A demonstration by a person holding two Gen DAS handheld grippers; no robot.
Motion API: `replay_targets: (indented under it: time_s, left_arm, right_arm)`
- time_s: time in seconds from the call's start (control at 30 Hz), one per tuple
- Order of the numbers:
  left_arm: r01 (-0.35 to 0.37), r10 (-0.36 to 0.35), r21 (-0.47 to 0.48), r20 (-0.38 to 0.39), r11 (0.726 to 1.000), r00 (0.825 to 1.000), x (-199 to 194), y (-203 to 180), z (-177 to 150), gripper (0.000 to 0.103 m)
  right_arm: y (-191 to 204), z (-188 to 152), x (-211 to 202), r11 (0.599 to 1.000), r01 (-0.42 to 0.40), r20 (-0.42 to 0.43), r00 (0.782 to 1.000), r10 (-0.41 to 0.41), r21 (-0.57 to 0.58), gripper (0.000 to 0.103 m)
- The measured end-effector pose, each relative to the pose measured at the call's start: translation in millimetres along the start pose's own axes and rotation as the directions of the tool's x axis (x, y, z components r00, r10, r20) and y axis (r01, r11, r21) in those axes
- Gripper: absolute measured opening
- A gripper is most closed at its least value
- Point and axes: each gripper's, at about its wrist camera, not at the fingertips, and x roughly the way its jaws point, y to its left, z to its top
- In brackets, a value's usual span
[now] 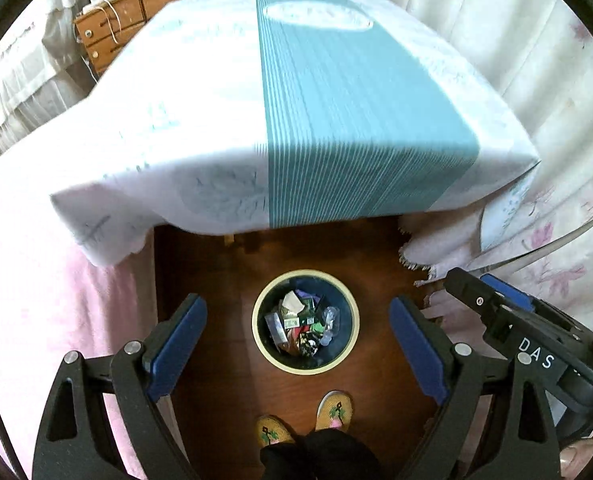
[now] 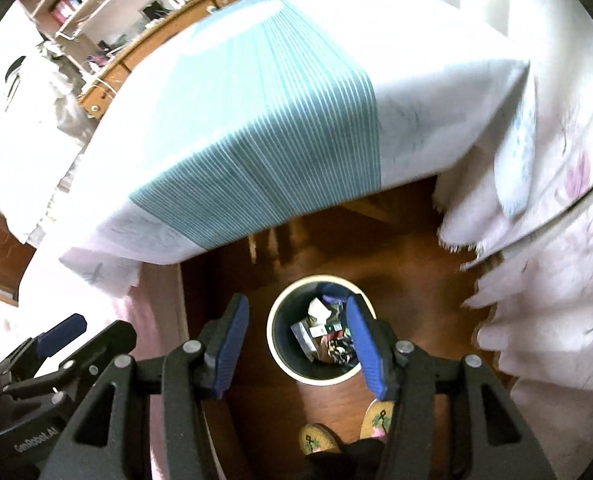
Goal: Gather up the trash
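Cream-rimmed dark bin [image 1: 305, 367] holds mixed wrappers [image 1: 301, 322].

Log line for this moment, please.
left gripper: open, empty | right gripper: open, empty | bin: on floor below, holding trash | table: cloth-covered

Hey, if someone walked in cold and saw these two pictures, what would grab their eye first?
First, the broad teal striped band running down the white tablecloth that fills the upper half of both views. Next, on the dark wood floor below the table edge, the round cream-rimmed trash bin full of mixed wrappers, framed between the blue pads of the open left hand-held gripper. Just under the bin stand two yellow embroidered slippers.
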Motion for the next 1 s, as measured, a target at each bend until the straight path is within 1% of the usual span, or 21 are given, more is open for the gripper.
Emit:
replay_targets:
  time_s: [0.17, 0.3, 0.43, 0.6, 0.8, 1.0]
  left_arm:
    - [0.012, -0.012, -0.023, 0.034, 1.000, 0.999, -37, -7, 15, 0.092]
    - [-0.014, 0.016, -0.027, 0.070, 1.000, 0.997, -57, -15, 25, 0.092]
    - [-0.036, 0.041, -0.051, 0.102, 0.998, 0.994, -71, -21, 30, 0.092]
    - [-0.072, 0.083, -0.083, 0.133, 0.994, 0.988, -82, -27, 29, 0.092]
    - [-0.075, 0.097, -0.128, 0.173, 0.989, 0.980, -95, -31, 32, 0.092]
    - [-0.082, 0.110, -0.141, 0.204, 0.987, 0.973, -111, -36, 33, 0.092]
  right_arm:
    - [15, 18, -37, 0.998, -0.015, 0.018, 1.000, 0.016, -0.065, 0.052]
    - [22, 29, -63, 0.994, -0.012, 0.049, 0.999, 0.018, -0.111, 0.052]
    - [26, 37, -82, 0.988, -0.005, 0.089, 0.996, 0.019, -0.151, 0.052]
    - [25, 42, -93, 0.984, 0.007, 0.109, 0.994, 0.013, -0.179, 0.052]
    - [29, 47, -112, 0.978, 0.018, 0.156, 0.988, 0.015, -0.206, 0.052]
    - [34, 48, -127, 0.972, 0.025, 0.202, 0.979, 0.023, -0.232, 0.052]
